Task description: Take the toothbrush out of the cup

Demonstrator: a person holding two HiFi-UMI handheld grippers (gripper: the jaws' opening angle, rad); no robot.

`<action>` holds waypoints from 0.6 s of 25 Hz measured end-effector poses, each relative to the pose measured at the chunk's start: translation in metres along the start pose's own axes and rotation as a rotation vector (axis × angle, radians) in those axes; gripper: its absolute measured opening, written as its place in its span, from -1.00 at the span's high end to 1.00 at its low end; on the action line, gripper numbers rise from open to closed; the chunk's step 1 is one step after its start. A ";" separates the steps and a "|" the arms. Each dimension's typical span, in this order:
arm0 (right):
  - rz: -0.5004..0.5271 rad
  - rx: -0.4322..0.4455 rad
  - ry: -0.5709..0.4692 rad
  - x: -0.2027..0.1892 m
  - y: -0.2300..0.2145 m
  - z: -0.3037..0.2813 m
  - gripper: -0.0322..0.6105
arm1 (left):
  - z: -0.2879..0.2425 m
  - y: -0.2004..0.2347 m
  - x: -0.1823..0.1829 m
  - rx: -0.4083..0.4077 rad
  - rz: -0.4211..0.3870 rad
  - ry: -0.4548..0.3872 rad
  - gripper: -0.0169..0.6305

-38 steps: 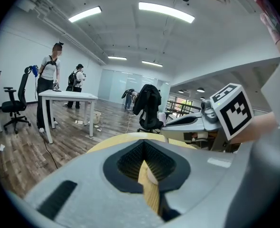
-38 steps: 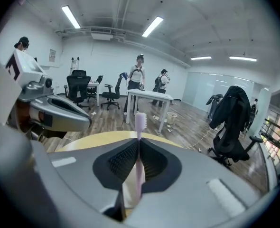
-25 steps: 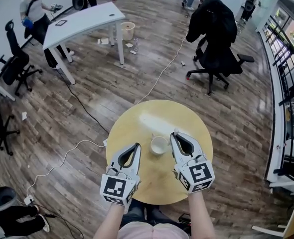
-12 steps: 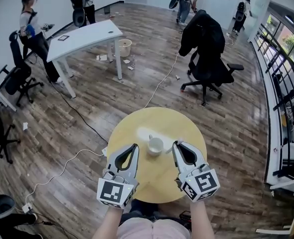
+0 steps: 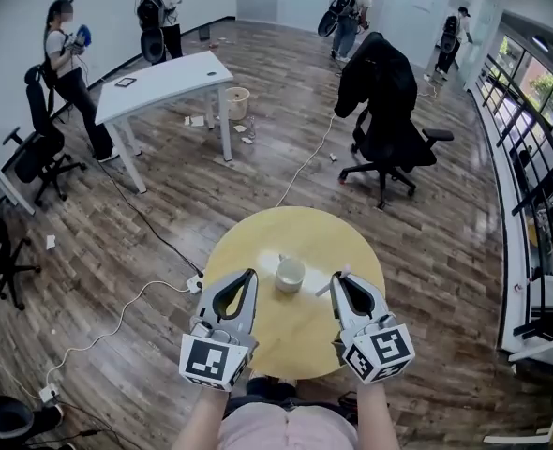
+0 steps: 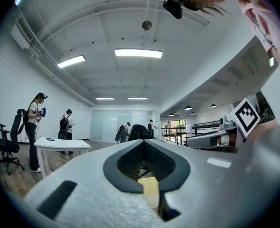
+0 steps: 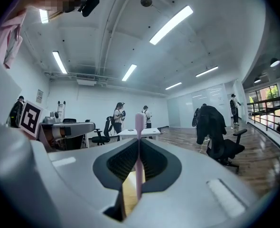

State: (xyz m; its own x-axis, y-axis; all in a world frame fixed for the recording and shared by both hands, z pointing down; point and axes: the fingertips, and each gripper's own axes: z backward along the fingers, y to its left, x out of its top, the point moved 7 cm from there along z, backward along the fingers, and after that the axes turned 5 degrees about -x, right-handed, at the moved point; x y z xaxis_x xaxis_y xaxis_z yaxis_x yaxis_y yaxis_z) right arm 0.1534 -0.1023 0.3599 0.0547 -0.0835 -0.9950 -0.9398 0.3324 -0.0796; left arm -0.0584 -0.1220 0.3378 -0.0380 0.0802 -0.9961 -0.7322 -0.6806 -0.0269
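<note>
Right claw [image 5: 337, 277]: shut on the pink toothbrush [image 7: 138, 122].
Left claw [image 5: 248, 276]: closed, holds nothing.
Cup [image 5: 290, 274]: on the round tabletop [image 5: 295, 337], between the claws.

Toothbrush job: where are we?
Done: the toothbrush is out of the cup, which stands on the table with nothing sticking out. In hand: the right gripper is shut on the toothbrush, beside the cup. The left gripper is shut and empty. Left: probably nothing but setting it down.
</note>
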 end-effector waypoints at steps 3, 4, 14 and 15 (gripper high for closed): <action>-0.006 0.001 -0.010 0.002 0.000 0.003 0.84 | -0.001 -0.005 0.003 -0.012 -0.008 -0.021 0.96; -0.003 0.003 -0.012 0.002 0.000 0.003 0.84 | -0.001 -0.006 0.003 -0.014 -0.011 -0.012 0.96; 0.006 0.011 0.002 0.000 -0.003 0.005 0.84 | -0.006 -0.009 0.005 -0.014 0.001 -0.031 0.96; 0.007 0.009 0.002 0.001 -0.003 0.005 0.84 | -0.007 -0.010 0.006 -0.014 0.003 -0.041 0.96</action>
State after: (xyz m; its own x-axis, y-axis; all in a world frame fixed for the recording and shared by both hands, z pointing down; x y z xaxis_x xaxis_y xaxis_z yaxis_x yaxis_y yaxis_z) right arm 0.1579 -0.0989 0.3592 0.0474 -0.0833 -0.9954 -0.9370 0.3417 -0.0732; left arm -0.0471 -0.1199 0.3316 -0.0679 0.1074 -0.9919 -0.7222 -0.6912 -0.0254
